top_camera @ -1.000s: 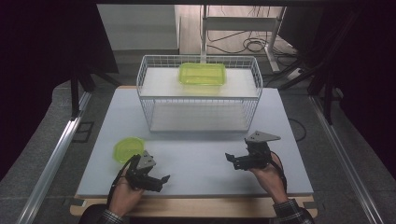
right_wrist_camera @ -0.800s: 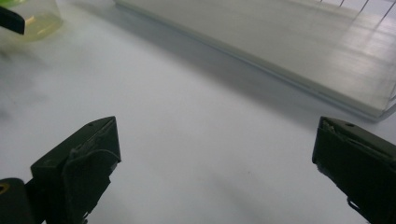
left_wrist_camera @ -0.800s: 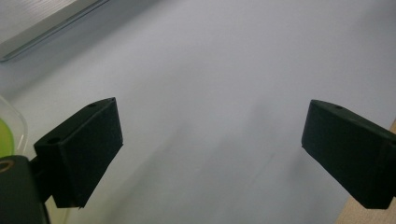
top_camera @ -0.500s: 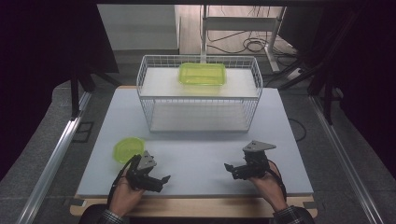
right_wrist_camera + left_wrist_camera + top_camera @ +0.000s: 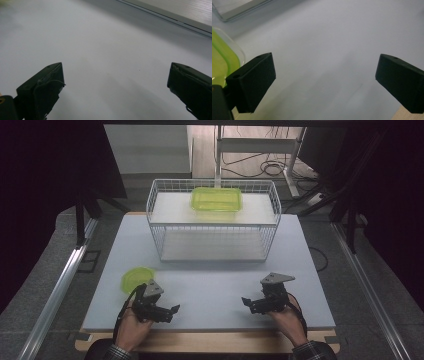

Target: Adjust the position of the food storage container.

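Observation:
A yellow-green container (image 5: 217, 199) sits on top of the white wire basket (image 5: 155, 212) at the back of the white table (image 5: 215, 280). A yellow-green lid (image 5: 136, 278) lies flat at the front left; its clear rim (image 5: 227, 50) shows beside my left jaw. My left gripper (image 5: 172, 312) rests low near the front edge, just right of the lid, open with nothing between the jaws (image 5: 324, 80). My right gripper (image 5: 247, 303) is held at the front right, also open and empty (image 5: 115, 87), pointing left over bare table.
The wire basket's base edge (image 5: 162, 15) runs across the far side of the right gripper view. The wooden front edge of the table (image 5: 210, 342) lies just under both hands. Dark floor, metal rails and cables surround the table.
My right gripper has come down and back toward the front edge. The left gripper has stayed nearly still beside the lid.

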`<state>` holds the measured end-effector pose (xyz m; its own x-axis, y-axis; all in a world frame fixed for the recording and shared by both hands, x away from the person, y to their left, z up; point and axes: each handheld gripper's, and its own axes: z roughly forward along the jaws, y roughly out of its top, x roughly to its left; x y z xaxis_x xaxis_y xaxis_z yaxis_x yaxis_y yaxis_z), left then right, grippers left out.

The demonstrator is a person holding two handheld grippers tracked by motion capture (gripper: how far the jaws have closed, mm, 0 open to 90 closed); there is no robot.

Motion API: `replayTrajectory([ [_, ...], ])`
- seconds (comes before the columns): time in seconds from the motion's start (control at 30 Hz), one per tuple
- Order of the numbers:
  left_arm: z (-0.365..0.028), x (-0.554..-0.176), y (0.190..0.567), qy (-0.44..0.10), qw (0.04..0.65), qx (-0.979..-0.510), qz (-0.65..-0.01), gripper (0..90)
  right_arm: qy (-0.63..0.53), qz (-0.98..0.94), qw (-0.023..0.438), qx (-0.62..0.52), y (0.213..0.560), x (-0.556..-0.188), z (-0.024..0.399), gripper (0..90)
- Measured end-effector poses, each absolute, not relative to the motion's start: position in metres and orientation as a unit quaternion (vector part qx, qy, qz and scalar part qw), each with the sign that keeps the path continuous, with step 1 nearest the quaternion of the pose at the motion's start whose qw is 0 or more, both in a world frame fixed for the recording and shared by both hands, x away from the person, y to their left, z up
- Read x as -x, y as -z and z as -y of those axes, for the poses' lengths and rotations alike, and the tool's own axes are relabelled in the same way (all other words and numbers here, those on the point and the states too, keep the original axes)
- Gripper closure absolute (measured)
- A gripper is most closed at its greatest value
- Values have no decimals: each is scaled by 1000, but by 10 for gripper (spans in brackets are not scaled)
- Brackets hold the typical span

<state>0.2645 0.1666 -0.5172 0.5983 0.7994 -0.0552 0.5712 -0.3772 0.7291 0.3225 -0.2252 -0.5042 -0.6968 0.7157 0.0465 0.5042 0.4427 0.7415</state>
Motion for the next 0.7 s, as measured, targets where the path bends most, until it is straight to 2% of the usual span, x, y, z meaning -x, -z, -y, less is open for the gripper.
replayTrajectory([
  [0.2, -166, -263, 508, -135, 402, -804, -416, 16, -379, -840, 142, -362, 505, -323, 225, 8],
  [0.33, -163, -263, 502, -143, 394, -810, -410, 73, -378, -839, 144, -363, 505, -323, 227, 8],
  [0.47, -164, -265, 494, -143, 387, -817, -404, 201, -379, -837, 147, -366, 504, -324, 228, 11],
  [0.57, -168, -269, 486, -138, 389, -816, -405, 377, -376, -839, 148, -364, 505, -324, 227, 15],
  [0.63, -172, -273, 482, -133, 388, -817, -405, 531, -374, -840, 147, -364, 506, -325, 227, 16],
  [0.7, -178, -278, 479, -136, 382, -816, -412, 617, -371, -841, 147, -364, 507, -325, 227, 17],
])
